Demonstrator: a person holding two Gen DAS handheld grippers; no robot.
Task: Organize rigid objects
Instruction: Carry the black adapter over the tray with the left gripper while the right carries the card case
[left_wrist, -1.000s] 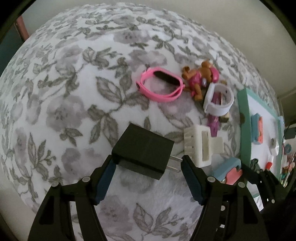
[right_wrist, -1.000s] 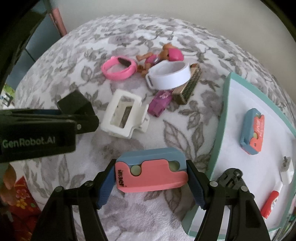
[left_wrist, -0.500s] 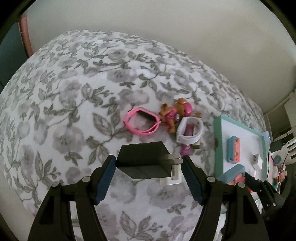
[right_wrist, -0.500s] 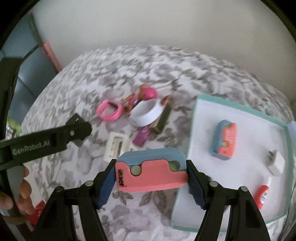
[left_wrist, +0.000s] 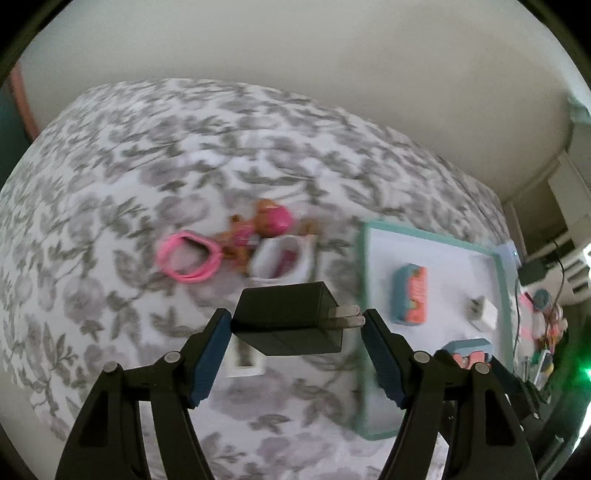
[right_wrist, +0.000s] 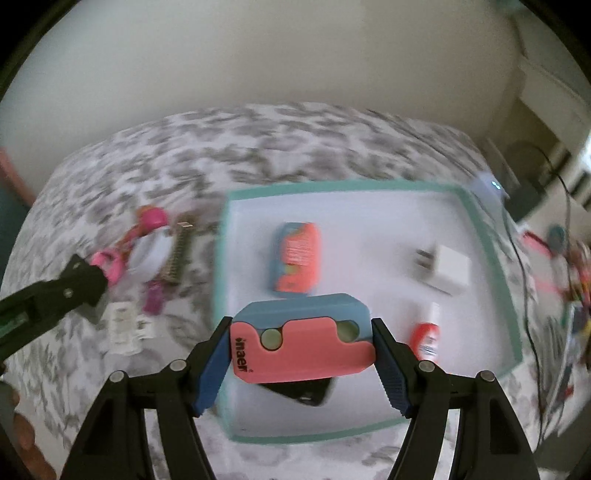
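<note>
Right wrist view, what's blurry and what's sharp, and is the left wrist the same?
Right wrist view: the floral cloth and teal-rimmed tray are motion-smeared, while the pink and blue case in the right gripper is crisp. Left wrist view: the same, sharp black charger in the left gripper, smeared pink band; fisheye bends both.

Left gripper (left_wrist: 295, 326) and right gripper (right_wrist: 301, 349) each clamp something, raised.

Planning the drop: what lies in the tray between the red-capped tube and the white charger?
Bare tray floor; in the right wrist view nothing lies between tube and charger.
</note>
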